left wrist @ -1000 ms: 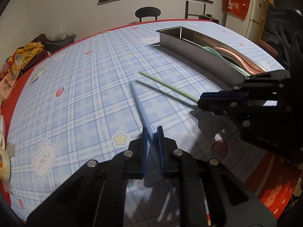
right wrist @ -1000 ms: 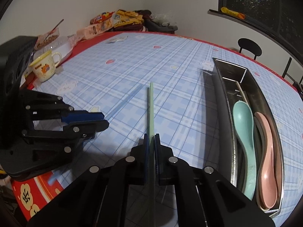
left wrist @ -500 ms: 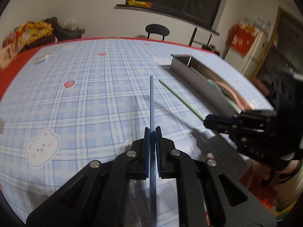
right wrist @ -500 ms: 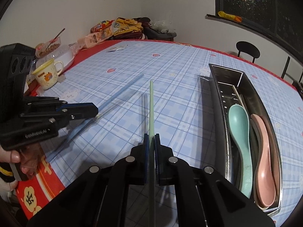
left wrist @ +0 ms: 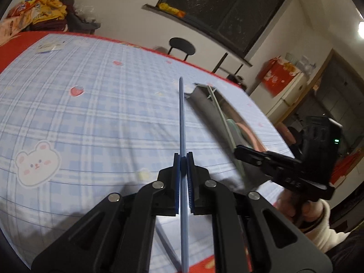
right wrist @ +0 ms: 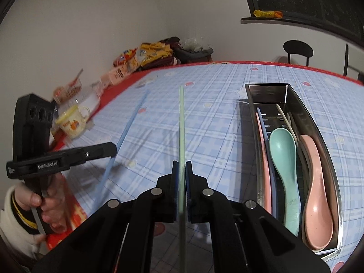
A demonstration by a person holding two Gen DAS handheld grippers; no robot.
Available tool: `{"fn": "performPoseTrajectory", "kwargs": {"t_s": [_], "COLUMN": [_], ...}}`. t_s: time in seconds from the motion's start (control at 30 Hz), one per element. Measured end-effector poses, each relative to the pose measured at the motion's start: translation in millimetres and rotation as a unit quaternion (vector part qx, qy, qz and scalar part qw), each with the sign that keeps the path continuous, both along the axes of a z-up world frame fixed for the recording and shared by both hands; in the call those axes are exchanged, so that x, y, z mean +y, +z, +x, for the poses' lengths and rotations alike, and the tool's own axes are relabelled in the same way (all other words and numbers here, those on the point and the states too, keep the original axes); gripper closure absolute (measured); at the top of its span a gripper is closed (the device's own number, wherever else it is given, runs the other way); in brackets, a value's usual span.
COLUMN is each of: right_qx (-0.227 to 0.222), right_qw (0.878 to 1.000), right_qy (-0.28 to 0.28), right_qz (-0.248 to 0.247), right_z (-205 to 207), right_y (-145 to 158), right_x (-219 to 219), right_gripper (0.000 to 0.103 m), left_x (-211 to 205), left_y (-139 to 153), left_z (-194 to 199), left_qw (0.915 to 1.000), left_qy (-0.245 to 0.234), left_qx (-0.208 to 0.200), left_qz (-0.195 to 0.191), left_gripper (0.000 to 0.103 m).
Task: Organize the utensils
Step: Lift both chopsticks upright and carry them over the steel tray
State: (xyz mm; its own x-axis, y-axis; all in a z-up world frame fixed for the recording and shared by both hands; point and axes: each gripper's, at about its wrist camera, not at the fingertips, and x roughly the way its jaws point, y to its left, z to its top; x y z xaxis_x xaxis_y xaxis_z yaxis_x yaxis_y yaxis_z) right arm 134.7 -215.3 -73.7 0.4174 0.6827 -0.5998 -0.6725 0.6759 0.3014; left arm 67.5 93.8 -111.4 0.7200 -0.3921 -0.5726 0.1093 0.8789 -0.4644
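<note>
My left gripper (left wrist: 182,157) is shut on a blue chopstick (left wrist: 182,118) that points forward above the tablecloth. In the right wrist view that same blue chopstick (right wrist: 129,122) slants up from the left gripper (right wrist: 113,149). My right gripper (right wrist: 181,166) is shut on a pale green chopstick (right wrist: 181,122), also lifted off the table. In the left wrist view the green chopstick (left wrist: 224,122) reaches over the steel utensil tray (left wrist: 200,95). The tray (right wrist: 293,93) lies to the right and holds a teal spoon (right wrist: 283,154), a pink spoon (right wrist: 315,182) and several chopsticks.
A yellow-rimmed mug (right wrist: 72,122) and snack packets (right wrist: 145,55) sit along the table's left edge. A black chair (left wrist: 182,47) stands behind the far edge. A person's hand (right wrist: 34,202) in a white sleeve holds the left gripper's handle.
Both grippers have lifted their chopsticks off the tablecloth and tilted up. The left view has rolled and swung toward the tray, so the blue chopstick now points straight ahead.
</note>
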Motion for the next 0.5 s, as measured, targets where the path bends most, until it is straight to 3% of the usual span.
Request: {"fn": "performPoseTrajectory", "kwargs": {"t_s": [0.3,0.5], "right_qx": [0.004,0.007], "right_qw": [0.998,0.998], "right_qy": [-0.020,-0.018], "right_qz": [0.052,0.056], "right_z": [6,7], "right_y": [15,15], "right_x": [-25,-27], "right_gripper": [0.097,0.097], "left_x": [-41,-47], "left_y": [13,11], "left_z": [6,11], "left_qw": [0.9993,0.9992], "left_qy": [-0.038,-0.037], "left_qx": [-0.006,0.002], "left_qz": [-0.003,-0.013], "left_gripper": [0.094,0.094]}}
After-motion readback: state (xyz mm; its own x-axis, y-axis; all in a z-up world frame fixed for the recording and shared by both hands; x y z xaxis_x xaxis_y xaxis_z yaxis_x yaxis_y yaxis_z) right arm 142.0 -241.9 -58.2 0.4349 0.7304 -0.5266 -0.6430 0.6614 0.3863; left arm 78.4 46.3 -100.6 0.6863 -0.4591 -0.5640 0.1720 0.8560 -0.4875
